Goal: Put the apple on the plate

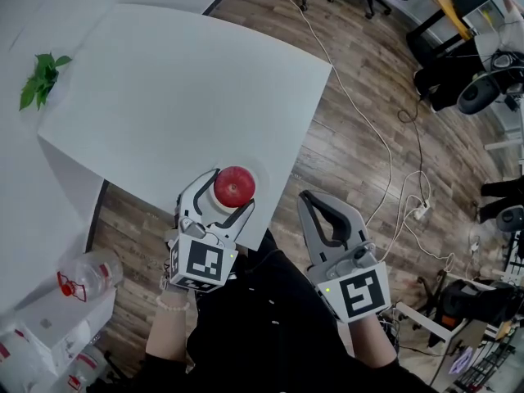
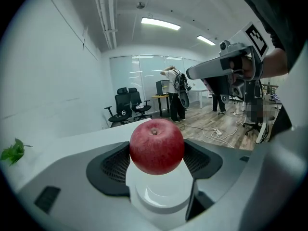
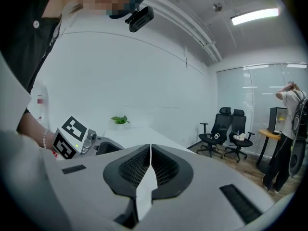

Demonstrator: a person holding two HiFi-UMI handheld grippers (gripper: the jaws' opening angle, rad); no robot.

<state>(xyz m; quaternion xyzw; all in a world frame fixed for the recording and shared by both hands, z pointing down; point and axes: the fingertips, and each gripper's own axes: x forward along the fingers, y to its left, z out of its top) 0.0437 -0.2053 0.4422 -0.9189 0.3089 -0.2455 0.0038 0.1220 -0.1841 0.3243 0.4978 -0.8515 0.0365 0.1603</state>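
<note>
Pinching the red apple [image 2: 157, 146] from both sides in the jaws of the left gripper [image 1: 232, 193], just over the white plate [image 2: 161, 202] at the near edge of the bench [image 1: 180, 97]. Hiding most of that plate under the fruit; touching it or not, cannot tell. Pressing the jaws of the right gripper [image 1: 308, 199] together on nothing, off the bench, above the wooden floor [image 1: 352, 113]. Glimpsing a green plant [image 1: 41, 76] far off at the left, too small for detail.
</note>
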